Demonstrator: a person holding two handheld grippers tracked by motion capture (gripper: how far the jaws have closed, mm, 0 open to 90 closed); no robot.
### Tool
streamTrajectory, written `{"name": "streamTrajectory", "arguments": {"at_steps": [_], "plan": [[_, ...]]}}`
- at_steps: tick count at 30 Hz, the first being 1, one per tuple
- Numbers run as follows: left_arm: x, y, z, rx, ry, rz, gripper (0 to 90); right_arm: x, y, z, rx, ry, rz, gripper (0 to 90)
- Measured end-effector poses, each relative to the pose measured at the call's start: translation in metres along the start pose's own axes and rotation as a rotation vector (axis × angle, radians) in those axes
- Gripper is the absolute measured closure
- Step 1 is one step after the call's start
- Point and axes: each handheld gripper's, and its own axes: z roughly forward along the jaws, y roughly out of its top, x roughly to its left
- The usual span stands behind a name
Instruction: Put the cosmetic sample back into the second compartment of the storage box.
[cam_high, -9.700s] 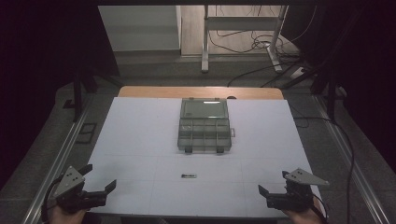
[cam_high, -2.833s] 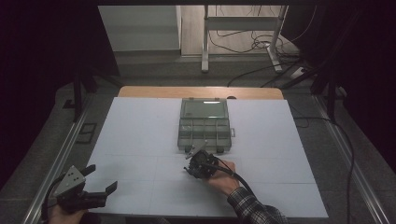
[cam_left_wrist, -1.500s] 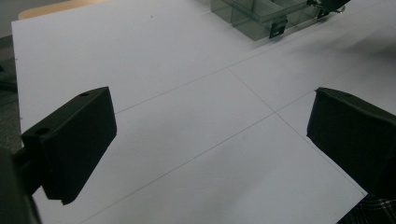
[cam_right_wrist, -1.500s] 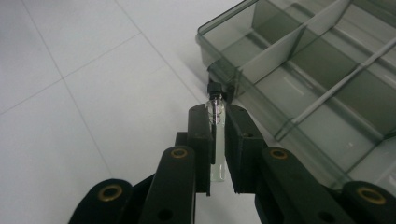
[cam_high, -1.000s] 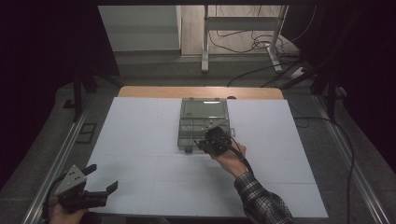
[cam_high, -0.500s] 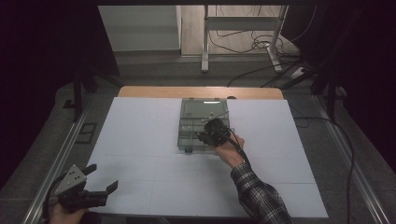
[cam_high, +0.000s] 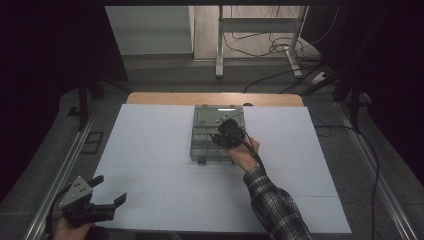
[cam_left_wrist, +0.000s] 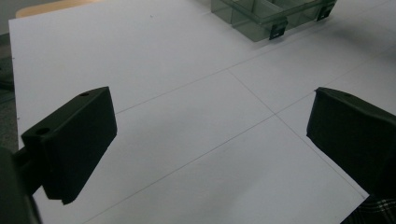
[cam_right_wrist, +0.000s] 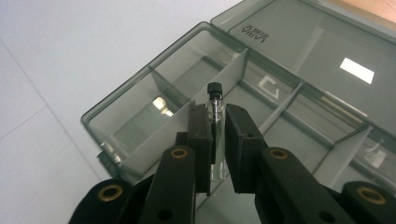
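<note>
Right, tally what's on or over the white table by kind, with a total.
Handheld grippers: 2, left gripper and right gripper
Clear vials with a black cap: 1, the vial
Grey compartment boxes: 1, the box
Total: 4

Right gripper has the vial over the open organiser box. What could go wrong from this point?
The small clear glass vial with a black cap is pinched between the right gripper's narrow jaws, so it could slip or tilt. It hangs above a divider wall of the translucent grey plastic compartment box, so on release it might strike that wall or fall into the wrong compartment.
</note>
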Motion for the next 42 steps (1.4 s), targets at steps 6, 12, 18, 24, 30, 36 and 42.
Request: {"name": "streamTrajectory", "arguments": {"at_steps": [6,12,18,24,30,36,42], "plan": [[0.000,0.000,0.000,0.000,-0.001,0.000,2.1,-0.003,0.006,0.006,-0.004,-0.013,0.012,80.9],[0.000,0.000,0.001,0.001,-0.002,0.000,2.1,-0.006,0.011,0.016,0.005,-0.024,0.015,80.9],[0.001,0.000,0.001,0.002,-0.003,0.001,2.2,-0.008,0.015,0.024,0.005,-0.033,0.019,80.8],[0.001,0.000,0.001,0.001,-0.005,-0.001,2.4,-0.011,0.017,0.032,0.018,-0.042,0.021,80.7],[0.001,0.000,0.001,0.000,-0.006,-0.001,2.4,-0.013,0.018,0.038,0.029,-0.056,0.024,80.5],[0.001,0.000,0.001,0.000,-0.006,-0.001,2.4,-0.013,0.016,0.043,0.046,-0.068,0.019,76.7],[0.001,0.000,0.001,0.001,-0.006,0.000,2.4,-0.011,0.015,0.042,0.051,-0.065,0.019,72.6]]}}
